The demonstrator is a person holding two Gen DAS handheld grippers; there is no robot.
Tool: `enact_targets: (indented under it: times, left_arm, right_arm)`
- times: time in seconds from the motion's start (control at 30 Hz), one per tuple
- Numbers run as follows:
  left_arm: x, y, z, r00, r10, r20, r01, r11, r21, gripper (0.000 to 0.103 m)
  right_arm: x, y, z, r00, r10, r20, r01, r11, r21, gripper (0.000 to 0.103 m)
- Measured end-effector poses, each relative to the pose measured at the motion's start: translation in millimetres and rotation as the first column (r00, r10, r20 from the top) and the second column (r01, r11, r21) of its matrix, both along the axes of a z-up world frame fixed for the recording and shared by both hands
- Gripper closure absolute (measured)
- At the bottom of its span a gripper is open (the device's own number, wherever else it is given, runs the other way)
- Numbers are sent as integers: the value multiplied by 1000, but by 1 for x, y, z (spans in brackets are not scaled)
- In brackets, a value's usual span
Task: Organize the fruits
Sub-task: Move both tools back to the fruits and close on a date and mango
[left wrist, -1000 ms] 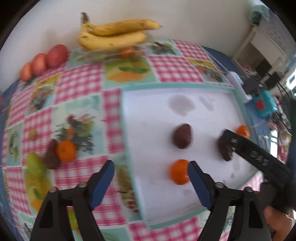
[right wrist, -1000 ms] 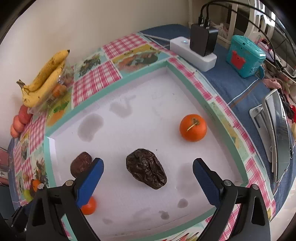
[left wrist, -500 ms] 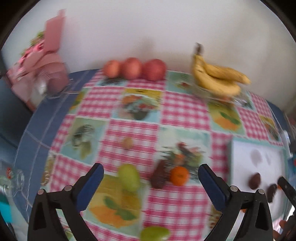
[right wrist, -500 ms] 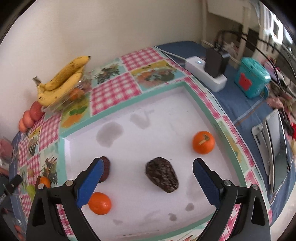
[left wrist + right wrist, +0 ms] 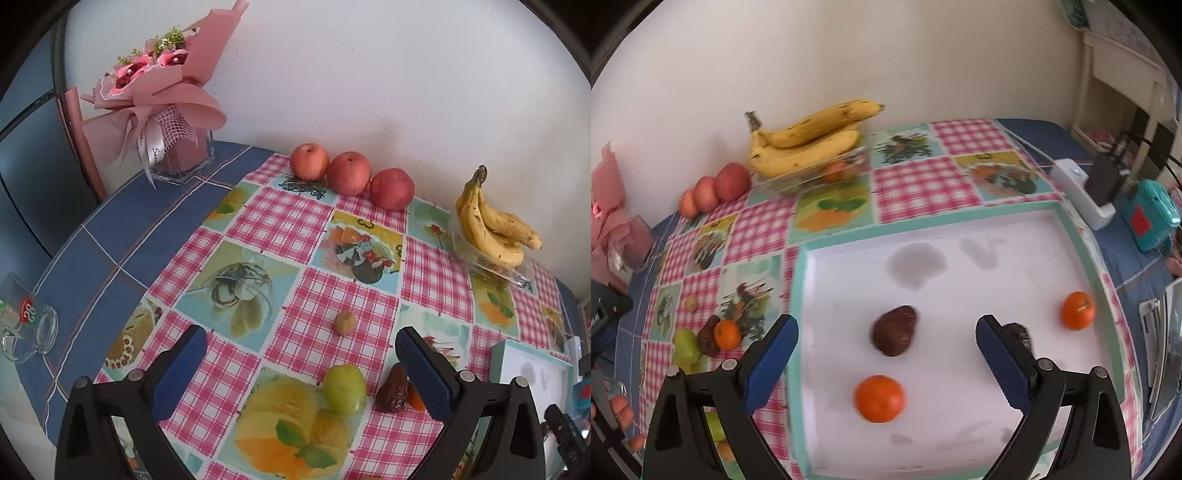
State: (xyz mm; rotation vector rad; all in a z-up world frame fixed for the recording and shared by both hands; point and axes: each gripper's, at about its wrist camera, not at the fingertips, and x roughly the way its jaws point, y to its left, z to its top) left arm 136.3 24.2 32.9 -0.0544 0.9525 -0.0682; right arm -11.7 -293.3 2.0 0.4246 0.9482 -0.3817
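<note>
fruits are split between two places. on the white tray (image 5: pixel 1082 258) lie two tangerines, one near the front (image 5: pixel 880 398) and one at the right rim (image 5: pixel 1078 310), and a dark wrinkled fruit (image 5: pixel 895 335); a second dark fruit (image 5: pixel 1019 332) is partly hidden behind the right gripper's finger. on the checked cloth of the bench (image 5: pixel 306 229) remain a green fruit (image 5: pixel 345 387), a dark wrinkled fruit (image 5: pixel 393 387), a tangerine (image 5: pixel 415 400) mostly hidden behind a finger, and a small brown fruit (image 5: pixel 345 322). three apples (image 5: pixel 348 172) and a banana bunch (image 5: pixel 491 225) stand at the wall.

step in hand, as judged: sorting is partly done, and the left gripper (image 5: pixel 299 373) is positioned over the loose cluster for the next pick. its jaws have just been opening and are now spread wide with nothing between them. the green fruit lies just inside its right finger; the dark fruit and tangerine touch each other beside that finger.

the right gripper (image 5: pixel 886 354) hovers over the tray, jaws spread and empty; the dark fruit lies between its fingers, below them, with no contact.

next move, as judged: centre the left gripper on one fruit, descend, and close. the cluster is tight, so a finger may nudge a neighbour; round fruit may roll.
</note>
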Motion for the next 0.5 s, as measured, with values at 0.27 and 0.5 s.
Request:
enact_targets:
  times: [0.27, 0.5]
  left_arm:
    - [10, 13, -17, 994, -55, -92, 46, 995, -91, 0]
    - [18, 26, -25, 989, -54, -138, 35, 991, -133, 0]
  right_arm:
    - [20, 37, 3, 993, 115, 28, -116, 993, 33, 6]
    - [41, 71, 1, 979, 202, 27, -204, 977, 66, 6]
